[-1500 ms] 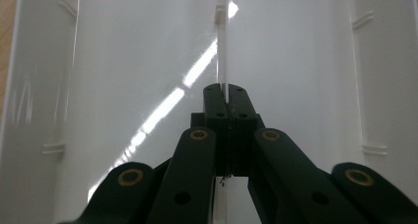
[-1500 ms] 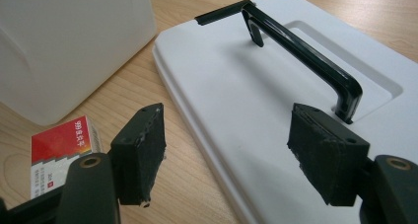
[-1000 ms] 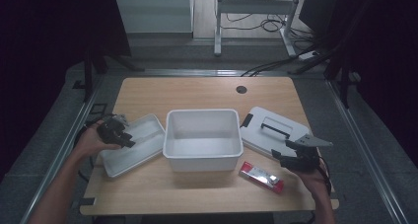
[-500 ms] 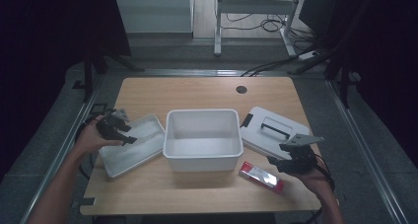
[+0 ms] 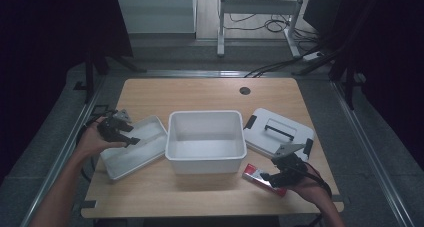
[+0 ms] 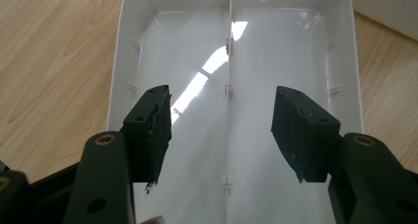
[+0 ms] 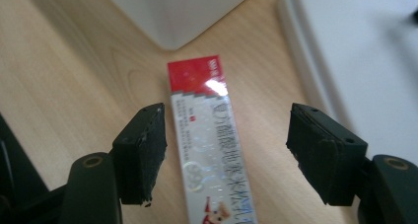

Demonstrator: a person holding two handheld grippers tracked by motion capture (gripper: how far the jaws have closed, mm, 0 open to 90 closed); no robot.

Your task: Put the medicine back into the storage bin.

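A red and silver toothpaste box [image 7: 212, 145] lies flat on the wooden table [image 5: 210, 94], near the front right [image 5: 257, 176]. My right gripper [image 7: 226, 152] hangs open just above it, one jaw on each side of the box, also seen in the high view [image 5: 272, 177]. A shallow white divided tray [image 6: 231, 86] lies at the left [image 5: 145, 149]. My left gripper [image 6: 222, 130] is open over the tray with nothing between its jaws, at the tray's left end [image 5: 122, 134]. A deep white bin [image 5: 205, 139] stands empty in the middle.
A white lid with a dark handle [image 5: 277, 132] lies right of the bin, close behind my right gripper. A round cable hole [image 5: 244, 90] sits in the far part of the table. Dark floor and frame legs surround the table.
My right gripper has moved left and toward the front edge, down onto the toothpaste box. The left gripper has shifted a little over the tray's left end.
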